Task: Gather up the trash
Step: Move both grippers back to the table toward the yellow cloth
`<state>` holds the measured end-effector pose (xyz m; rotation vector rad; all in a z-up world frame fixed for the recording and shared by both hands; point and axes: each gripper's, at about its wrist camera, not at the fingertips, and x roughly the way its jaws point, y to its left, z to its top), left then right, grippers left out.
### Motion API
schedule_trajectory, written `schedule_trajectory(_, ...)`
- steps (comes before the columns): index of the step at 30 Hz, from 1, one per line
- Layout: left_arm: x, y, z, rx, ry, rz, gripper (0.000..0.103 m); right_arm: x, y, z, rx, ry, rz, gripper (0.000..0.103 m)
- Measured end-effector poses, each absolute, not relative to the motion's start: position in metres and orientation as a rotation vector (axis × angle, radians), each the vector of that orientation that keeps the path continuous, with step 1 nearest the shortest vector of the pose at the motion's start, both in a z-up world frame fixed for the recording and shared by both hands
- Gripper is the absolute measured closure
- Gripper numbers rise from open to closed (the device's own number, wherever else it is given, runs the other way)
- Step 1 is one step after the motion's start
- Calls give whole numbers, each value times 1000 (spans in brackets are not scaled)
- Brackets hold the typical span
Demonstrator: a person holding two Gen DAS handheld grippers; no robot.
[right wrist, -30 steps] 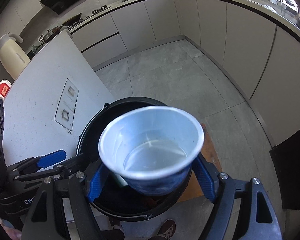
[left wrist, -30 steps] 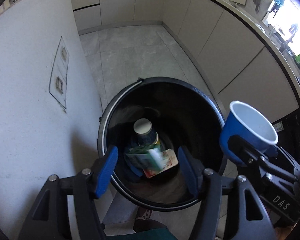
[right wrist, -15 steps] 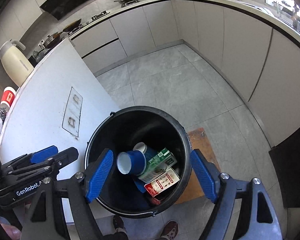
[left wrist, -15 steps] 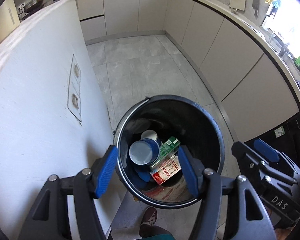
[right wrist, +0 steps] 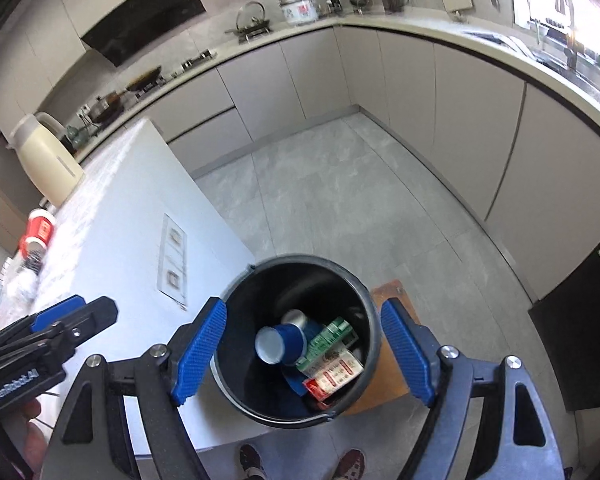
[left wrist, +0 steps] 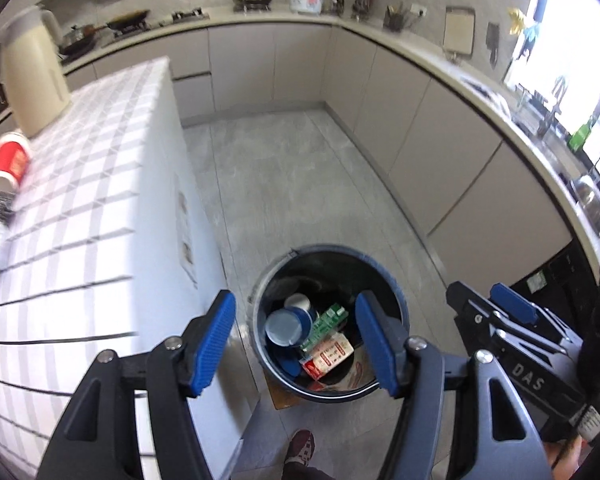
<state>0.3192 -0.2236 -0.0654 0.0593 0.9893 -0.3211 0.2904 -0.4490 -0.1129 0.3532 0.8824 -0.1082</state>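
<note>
Both sets of jaws stand spread with nothing between the pads: we hold the left gripper [left wrist: 296, 344] and right gripper [right wrist: 304, 352] above the black bin [right wrist: 364, 300] on the floor beside the white counter [left wrist: 80, 208]. Blue cup [right wrist: 280, 344] lies on its side inside the bin, touching the green carton [right wrist: 328, 340] and red-white carton [right wrist: 336, 376].

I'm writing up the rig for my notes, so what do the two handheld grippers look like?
Both match: the left gripper and the right gripper have black angular frames with silver bolts at the joints and ribbed blue finger pads. White lettering marks their sides: "DAS" on the right one, "GenRobot.AI" on the left one.
</note>
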Motion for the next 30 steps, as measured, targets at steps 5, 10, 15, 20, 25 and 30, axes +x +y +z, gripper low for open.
schedule_trajectory(5,313,-176,-41,30,944,-262,39,292,-417,-82,326,845,-66,22)
schedule_trajectory(10,309,-114,-30,21,924,-211,39,288,-364,-63,305,823,-45,22)
schedule_trajectory(15,302,-35,-28,-9,920,-144,39,286,-292,-52,289,823,-17,22)
schedule_trajectory(20,297,43,-30,-23,912,-93,39,283,-216,-45,263,806,10,22)
schedule_trajectory(25,298,105,-32,-18,901,-64,39,278,-147,-46,244,796,28,22)
schedule_trajectory(30,297,145,-33,-19,900,-44,39,274,-92,-46,231,801,61,22)
